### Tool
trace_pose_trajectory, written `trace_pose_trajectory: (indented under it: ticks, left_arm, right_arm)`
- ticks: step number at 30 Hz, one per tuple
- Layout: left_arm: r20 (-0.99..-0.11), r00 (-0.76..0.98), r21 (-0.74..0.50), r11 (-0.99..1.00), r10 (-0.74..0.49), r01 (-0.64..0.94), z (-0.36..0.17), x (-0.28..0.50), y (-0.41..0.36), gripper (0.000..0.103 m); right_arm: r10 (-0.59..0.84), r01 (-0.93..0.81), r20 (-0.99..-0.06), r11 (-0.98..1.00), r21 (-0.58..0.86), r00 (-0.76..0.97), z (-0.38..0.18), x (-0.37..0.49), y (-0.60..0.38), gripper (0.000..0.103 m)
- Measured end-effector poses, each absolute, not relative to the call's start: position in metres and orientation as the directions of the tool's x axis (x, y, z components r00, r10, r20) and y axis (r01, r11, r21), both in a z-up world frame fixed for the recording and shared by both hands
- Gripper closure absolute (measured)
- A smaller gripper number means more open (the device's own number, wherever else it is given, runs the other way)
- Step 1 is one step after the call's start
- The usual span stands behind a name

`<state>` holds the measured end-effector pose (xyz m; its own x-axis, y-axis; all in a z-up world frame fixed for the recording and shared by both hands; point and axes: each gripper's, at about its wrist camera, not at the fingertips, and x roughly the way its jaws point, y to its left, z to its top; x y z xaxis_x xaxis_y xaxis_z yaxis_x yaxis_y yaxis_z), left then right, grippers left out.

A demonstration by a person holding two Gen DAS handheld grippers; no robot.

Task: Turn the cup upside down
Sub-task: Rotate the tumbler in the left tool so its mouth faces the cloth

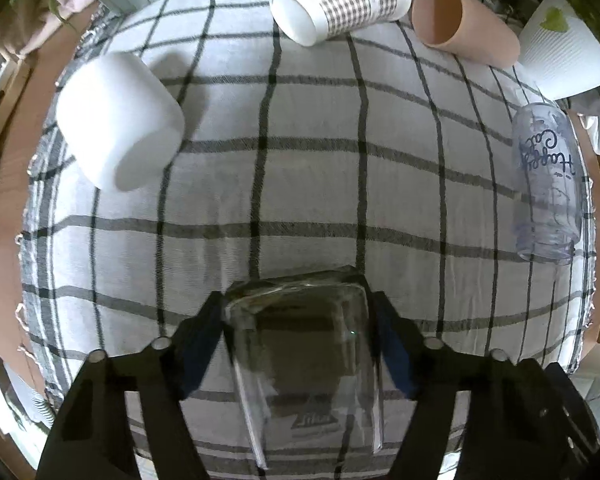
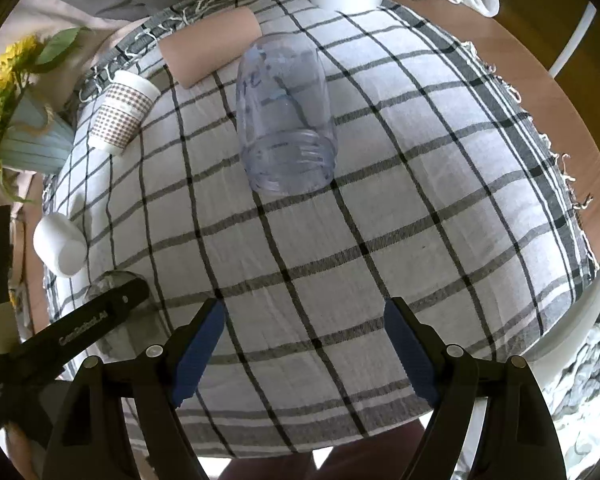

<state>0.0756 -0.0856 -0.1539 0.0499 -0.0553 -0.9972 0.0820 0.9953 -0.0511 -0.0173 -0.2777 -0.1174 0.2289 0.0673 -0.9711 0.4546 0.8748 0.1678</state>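
My left gripper (image 1: 300, 312) is shut on a clear glass cup (image 1: 304, 360); its blue pads (image 1: 198, 350) press both sides of the glass above the checked cloth (image 1: 300, 184). In the right wrist view the left gripper (image 2: 112, 308) shows at the left edge with the glass (image 2: 108, 280) partly hidden behind it. My right gripper (image 2: 304, 312) is open and empty over the cloth (image 2: 380, 240). A clear plastic jar with blue lettering (image 2: 286, 120) stands mouth down ahead of it; it also shows in the left wrist view (image 1: 548, 184).
A white cup (image 1: 120, 124) stands at the left, also seen in the right wrist view (image 2: 60, 244). A gingham paper cup (image 1: 340, 0) and a pink cup (image 1: 464, 24) lie at the back. A white ribbed pot (image 1: 560, 48) and a sunflower vase (image 2: 24, 120) stand at the edges.
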Motion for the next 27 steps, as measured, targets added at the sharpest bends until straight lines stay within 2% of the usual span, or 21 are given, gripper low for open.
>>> trace_pose_trajectory:
  ticks: [7, 17, 27]
  left_arm:
    - [-0.997, 0.067, -0.045, 0.997, -0.05, 0.069, -0.152, 0.081, -0.089, 0.035]
    - [-0.981, 0.181, -0.053, 0.994, -0.069, 0.091, -0.111, 0.089, -0.092, 0.037]
    - [-0.969, 0.226, -0.071, 0.991, -0.094, 0.111, -0.096, 0.085, -0.095, 0.037]
  right_arm:
    - [0.082, 0.453, -0.973, 0.874, 0.175, 0.218, -0.122, -0.014, -0.28, 0.021]
    - [0.077, 0.453, -0.96, 0.87, 0.196, 0.269, -0.106, -0.01, -0.286, 0.021]
    - [0.062, 0.449, -0.954, 0.872, 0.195, 0.293, -0.098, -0.009, -0.289, 0.021]
